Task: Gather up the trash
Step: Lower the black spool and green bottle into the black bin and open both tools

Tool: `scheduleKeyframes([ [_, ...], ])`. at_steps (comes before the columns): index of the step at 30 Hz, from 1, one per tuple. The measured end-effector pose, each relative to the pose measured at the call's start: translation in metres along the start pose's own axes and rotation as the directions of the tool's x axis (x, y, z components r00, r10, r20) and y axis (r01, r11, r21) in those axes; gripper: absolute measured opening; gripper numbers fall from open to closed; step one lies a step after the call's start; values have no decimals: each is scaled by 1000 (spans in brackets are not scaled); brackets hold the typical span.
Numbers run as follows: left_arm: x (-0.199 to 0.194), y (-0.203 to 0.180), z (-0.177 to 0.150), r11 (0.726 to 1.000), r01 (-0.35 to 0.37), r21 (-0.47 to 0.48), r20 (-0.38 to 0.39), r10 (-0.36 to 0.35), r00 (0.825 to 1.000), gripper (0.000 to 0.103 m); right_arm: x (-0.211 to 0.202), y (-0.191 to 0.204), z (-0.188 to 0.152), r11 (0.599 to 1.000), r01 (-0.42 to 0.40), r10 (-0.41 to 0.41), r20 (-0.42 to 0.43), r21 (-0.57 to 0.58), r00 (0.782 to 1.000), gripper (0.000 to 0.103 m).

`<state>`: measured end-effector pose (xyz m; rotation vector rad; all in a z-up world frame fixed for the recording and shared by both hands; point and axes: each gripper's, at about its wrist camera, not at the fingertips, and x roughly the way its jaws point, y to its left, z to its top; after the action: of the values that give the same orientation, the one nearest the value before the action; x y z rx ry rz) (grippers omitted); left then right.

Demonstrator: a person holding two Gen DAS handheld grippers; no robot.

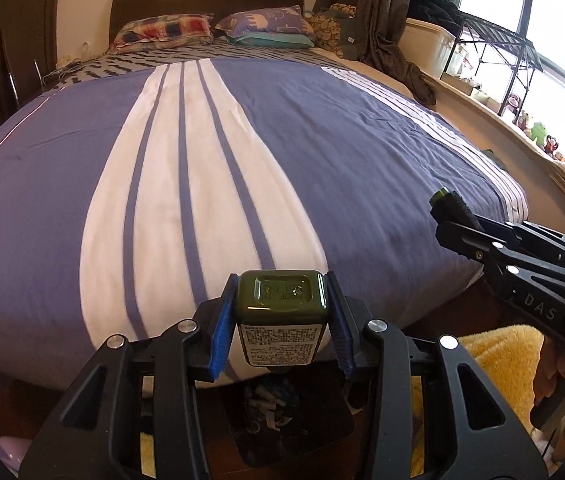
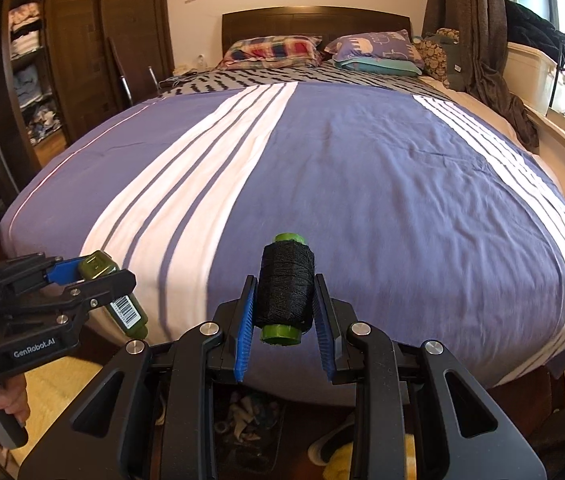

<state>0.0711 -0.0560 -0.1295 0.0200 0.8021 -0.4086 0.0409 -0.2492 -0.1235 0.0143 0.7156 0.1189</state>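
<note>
My left gripper (image 1: 281,316) is shut on a small dark green square bottle (image 1: 280,304) with a white label, held above the foot of the bed. It also shows in the right wrist view (image 2: 94,276), at the left. My right gripper (image 2: 284,312) is shut on a spool of black thread (image 2: 285,286) with green ends. The spool also shows in the left wrist view (image 1: 452,204), at the right. Below both grippers a dark bin (image 2: 250,420) with several scraps stands on the floor; it also shows in the left wrist view (image 1: 270,412).
A bed with a blue and white striped cover (image 1: 322,140) fills the view ahead, with pillows (image 1: 162,30) at the headboard. A yellow rug (image 1: 494,352) lies by the bed's foot. A window ledge with a rack (image 1: 494,52) runs along the right. A wardrobe (image 2: 30,60) stands at the left.
</note>
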Motion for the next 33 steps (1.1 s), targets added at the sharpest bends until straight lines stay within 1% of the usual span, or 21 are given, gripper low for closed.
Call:
scheduleKeyframes([
  [4, -9, 0, -23, 1000, -8, -9, -8, 8, 1000, 40, -8, 6, -19, 1000, -7, 7, -7, -7, 1000, 28],
  [9, -10, 3, -51, 999, -10, -31, -44, 8, 999, 40, -8, 13, -41, 1000, -8, 8, -37, -24, 999, 28],
  [12, -7, 3, -67, 999, -8, -36, -64, 5, 998, 40, -7, 16, -53, 999, -41, 40, -45, -24, 998, 28],
  [13, -6, 4, -71, 999, -8, -38, -68, 5, 998, 40, -6, 18, -60, 998, -60, 59, -49, -27, 997, 28],
  [16, 1, 4, -85, 999, -4, -40, -91, 0, 996, 40, 0, 20, -71, 997, -67, 65, -66, -29, 996, 28],
  [18, 4, 4, -93, 999, -11, -41, -103, 7, 995, 40, 6, 20, -78, 997, -74, 72, -87, -20, 994, 28],
  [21, 14, 7, -104, 998, -5, -59, -135, -3, 991, 40, 17, 19, -91, 997, -72, 69, -126, -15, 990, 28],
  [25, 29, 9, -119, 998, 3, -69, -177, -15, 984, 40, 35, 18, -109, 998, -71, 69, -188, -2, 980, 28],
  [30, 49, 12, -139, 997, 11, -78, -232, -28, 972, 40, 50, 20, -125, 997, -79, 77, -246, 2, 966, 28],
  [33, 60, 16, -149, 996, 14, -90, -261, -37, 965, 40, 64, 23, -135, 996, -87, 84, -297, 1, 951, 28],
])
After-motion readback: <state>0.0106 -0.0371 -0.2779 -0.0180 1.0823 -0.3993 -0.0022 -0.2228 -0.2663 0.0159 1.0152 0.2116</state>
